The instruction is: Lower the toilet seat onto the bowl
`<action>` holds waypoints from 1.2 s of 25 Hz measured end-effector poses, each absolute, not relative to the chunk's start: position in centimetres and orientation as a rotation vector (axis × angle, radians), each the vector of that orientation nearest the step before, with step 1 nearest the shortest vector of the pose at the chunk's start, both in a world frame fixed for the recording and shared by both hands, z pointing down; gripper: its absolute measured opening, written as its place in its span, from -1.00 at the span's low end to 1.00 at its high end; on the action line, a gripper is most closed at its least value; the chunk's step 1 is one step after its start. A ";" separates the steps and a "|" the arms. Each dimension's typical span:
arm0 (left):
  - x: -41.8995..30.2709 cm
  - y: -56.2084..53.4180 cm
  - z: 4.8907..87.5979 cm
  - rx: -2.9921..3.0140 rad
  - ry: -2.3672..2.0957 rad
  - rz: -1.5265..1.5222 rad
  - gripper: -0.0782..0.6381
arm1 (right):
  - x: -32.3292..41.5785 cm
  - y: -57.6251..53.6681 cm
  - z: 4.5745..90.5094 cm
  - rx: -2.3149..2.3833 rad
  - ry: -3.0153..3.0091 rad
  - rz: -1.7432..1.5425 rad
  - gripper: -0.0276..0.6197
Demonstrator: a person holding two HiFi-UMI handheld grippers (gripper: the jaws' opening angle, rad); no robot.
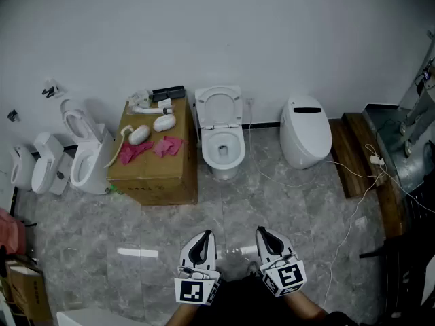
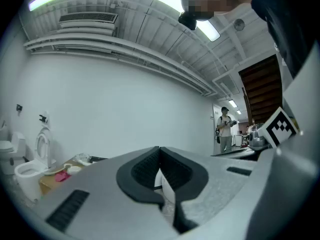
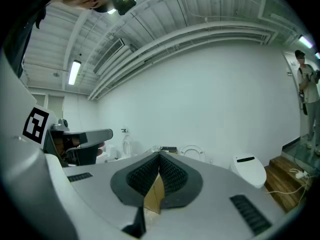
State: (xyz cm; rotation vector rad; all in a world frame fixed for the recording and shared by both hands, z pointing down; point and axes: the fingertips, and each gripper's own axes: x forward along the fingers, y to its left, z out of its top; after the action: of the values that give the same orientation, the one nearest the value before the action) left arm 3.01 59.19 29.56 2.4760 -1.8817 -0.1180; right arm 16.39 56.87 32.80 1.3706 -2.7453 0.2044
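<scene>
**Toilets in a row along the wall**

The toilet [image 1: 224, 170] stands against the wall [image 1: 272, 32] at the middle, its seat [image 1: 219, 106] upright behind the bowl [image 1: 223, 148]. Just beside it on the left sits a cardboard box [image 1: 156, 176] with cloths [image 1: 168, 145] lying on top. Further left stand two more toilets [image 1: 87, 158]. To the right is another toilet [image 1: 306, 133], then a wooden step [image 1: 350, 153]. A cable [image 1: 353, 212] trails across the floor [image 1: 285, 209] before them. The left gripper [image 1: 207, 235] and right gripper [image 1: 262, 231] sit side by side, well before the bowl.
</scene>
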 end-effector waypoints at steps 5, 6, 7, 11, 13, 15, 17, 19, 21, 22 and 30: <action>2.3 59.0 29.3 2.464 -1.894 -0.117 -0.76 | 16.1 56.8 32.4 1.382 -2.747 0.207 -0.83; 2.2 59.1 29.4 2.463 -1.894 -0.117 -0.76 | 16.1 56.9 32.4 1.385 -2.747 0.208 -0.83; 2.2 59.2 29.4 2.462 -1.895 -0.118 -0.76 | 16.0 57.0 32.4 1.386 -2.747 0.207 -0.83; 1.9 59.5 29.5 2.459 -1.892 -0.125 -0.76 | 15.8 57.3 32.4 1.381 -2.750 0.203 -0.83; 1.8 59.6 29.5 2.459 -1.890 -0.126 -0.76 | 15.7 57.4 32.2 1.394 -2.760 0.217 -0.83; 1.6 59.7 29.5 2.460 -1.886 -0.125 -0.76 | 15.6 57.4 32.0 1.409 -2.775 0.238 -0.83; 1.2 59.8 29.5 2.461 -1.882 -0.127 -0.76 | 15.4 57.4 31.8 1.421 -2.782 0.251 -0.83; 0.8 60.0 29.6 2.462 -1.875 -0.131 -0.76 | 15.0 57.5 31.8 1.428 -2.777 0.249 -0.83; 0.1 60.1 29.7 2.465 -1.869 -0.132 -0.76 | 14.3 57.6 31.8 1.434 -2.769 0.240 -0.83; -0.3 60.2 29.6 2.467 -1.866 -0.133 -0.76 | 13.9 57.7 31.8 1.437 -2.765 0.237 -0.83; -4.3 60.8 30.8 2.481 -1.833 -0.108 -0.76 | 9.9 58.5 32.5 1.467 -2.736 0.235 -0.83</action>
State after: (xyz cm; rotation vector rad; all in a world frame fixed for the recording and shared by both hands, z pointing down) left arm -4.28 60.84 30.77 2.4806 -1.8326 -0.1085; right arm 9.91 58.54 32.47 1.4675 -2.7362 0.2353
